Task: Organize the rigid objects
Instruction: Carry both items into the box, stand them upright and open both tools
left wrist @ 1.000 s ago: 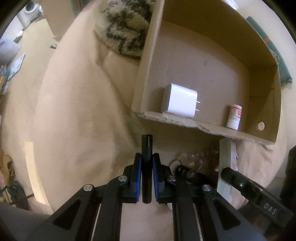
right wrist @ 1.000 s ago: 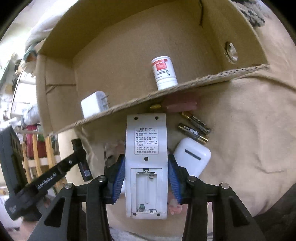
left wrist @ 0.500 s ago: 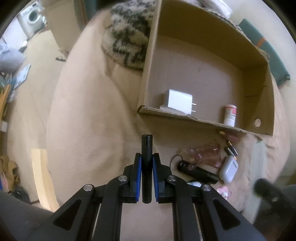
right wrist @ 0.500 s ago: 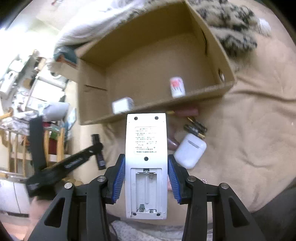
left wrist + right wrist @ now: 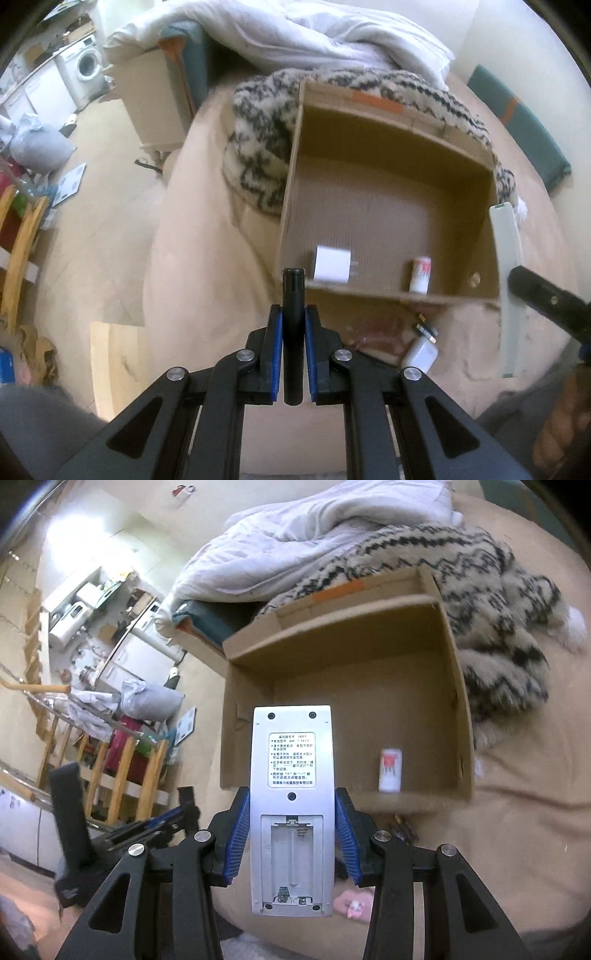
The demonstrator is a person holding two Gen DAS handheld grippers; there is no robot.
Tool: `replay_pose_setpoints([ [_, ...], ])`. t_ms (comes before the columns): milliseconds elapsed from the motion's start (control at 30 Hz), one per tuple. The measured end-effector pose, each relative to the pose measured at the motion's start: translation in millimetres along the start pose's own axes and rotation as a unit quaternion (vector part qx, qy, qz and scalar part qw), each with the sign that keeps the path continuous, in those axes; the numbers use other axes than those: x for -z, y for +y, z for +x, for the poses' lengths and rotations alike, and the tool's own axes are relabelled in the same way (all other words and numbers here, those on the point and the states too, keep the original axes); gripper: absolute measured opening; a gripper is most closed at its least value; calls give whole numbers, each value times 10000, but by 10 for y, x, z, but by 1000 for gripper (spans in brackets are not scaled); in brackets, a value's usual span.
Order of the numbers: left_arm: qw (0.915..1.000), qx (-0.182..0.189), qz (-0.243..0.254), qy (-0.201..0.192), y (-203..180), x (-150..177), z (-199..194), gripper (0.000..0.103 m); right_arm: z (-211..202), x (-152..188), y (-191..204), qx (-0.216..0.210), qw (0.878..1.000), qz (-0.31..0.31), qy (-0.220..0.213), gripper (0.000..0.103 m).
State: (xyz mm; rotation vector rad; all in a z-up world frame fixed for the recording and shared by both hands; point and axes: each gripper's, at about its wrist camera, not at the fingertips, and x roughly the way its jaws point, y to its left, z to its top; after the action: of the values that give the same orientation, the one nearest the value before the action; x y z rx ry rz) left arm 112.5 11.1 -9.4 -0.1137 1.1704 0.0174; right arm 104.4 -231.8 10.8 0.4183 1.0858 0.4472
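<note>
Cardboard box (image 5: 388, 206), open-topped, sits on the beige bed cover (image 5: 207, 258), holding a white charger cube (image 5: 331, 264) and small white red-labelled bottle (image 5: 390, 770). Left claw (image 5: 293, 325) clamps a slim black cylinder (image 5: 293, 295); right claw (image 5: 291, 834) grips a white remote control (image 5: 291, 801), battery bay open.

both wrist cameras are looking steeply down from well above the bed (image 5: 207, 280), the left from the box's left, the right from its right, both sharing the cardboard box (image 5: 388, 206) (image 5: 343, 686).
</note>
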Motion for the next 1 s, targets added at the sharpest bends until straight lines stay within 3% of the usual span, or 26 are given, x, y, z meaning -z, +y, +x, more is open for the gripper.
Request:
replay_pose_setpoints([
  [200, 9999, 44, 23, -136, -100, -391, 29, 10, 31, -287, -150, 363, 9993, -90, 25, 46],
  [333, 9996, 197, 207, 18, -219, -582, 271, 10, 230, -463, -353, 589, 9979, 228, 119, 46],
  [533, 9982, 368, 468, 51, -453, -866, 570, 10, 540, -668, -347, 977, 9950, -76, 209, 46],
  [700, 9961, 279, 787, 289, -685, -937, 879, 10, 840, -707, -404, 1226, 9916, -190, 377, 46],
  [867, 9962, 246, 742, 384, -721, -933, 1109, 10, 1030, -705, -495, 1218, 9913, -41, 504, 46],
  [1000, 9962, 111, 783, 370, -760, -932, 1238, 10, 1142, -694, -654, 637, 9949, 537, 563, 46],
])
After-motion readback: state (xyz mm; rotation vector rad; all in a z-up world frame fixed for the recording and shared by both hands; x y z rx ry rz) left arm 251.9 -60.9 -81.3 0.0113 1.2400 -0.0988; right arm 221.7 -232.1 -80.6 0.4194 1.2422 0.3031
